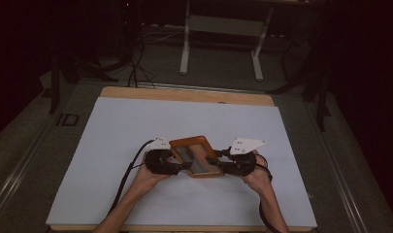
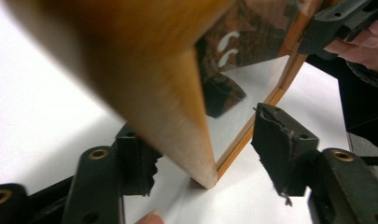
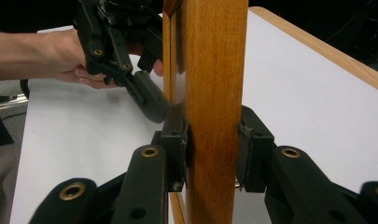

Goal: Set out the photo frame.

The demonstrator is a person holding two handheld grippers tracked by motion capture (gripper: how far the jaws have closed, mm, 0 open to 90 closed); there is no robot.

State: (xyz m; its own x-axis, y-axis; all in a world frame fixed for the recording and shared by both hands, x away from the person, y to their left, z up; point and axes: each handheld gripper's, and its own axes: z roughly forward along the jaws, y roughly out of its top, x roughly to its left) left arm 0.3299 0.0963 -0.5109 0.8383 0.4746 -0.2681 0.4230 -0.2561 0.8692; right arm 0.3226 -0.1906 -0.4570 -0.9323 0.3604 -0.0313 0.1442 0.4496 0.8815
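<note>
One wooden-framed mirror [image 1: 197,156] is held above the middle of the bench [image 1: 111,145], between two tongs. Its frame is orange-brown, and its glass shows in the left gripper view [image 2: 242,93]. The right tongs [image 3: 213,149] are clamped on the frame's edge, both pads pressing the wood from opposite sides. The left tongs [image 2: 203,154] stand partly open around the frame's lower corner; a gap shows beside each pad, and neither presses on the wood. In the high view, one hand [image 1: 150,177] carries the left tongs [image 1: 184,166] and one hand [image 1: 257,175] the right tongs [image 1: 218,167]. One white sheet [image 1: 184,204] covers the bench.
</note>
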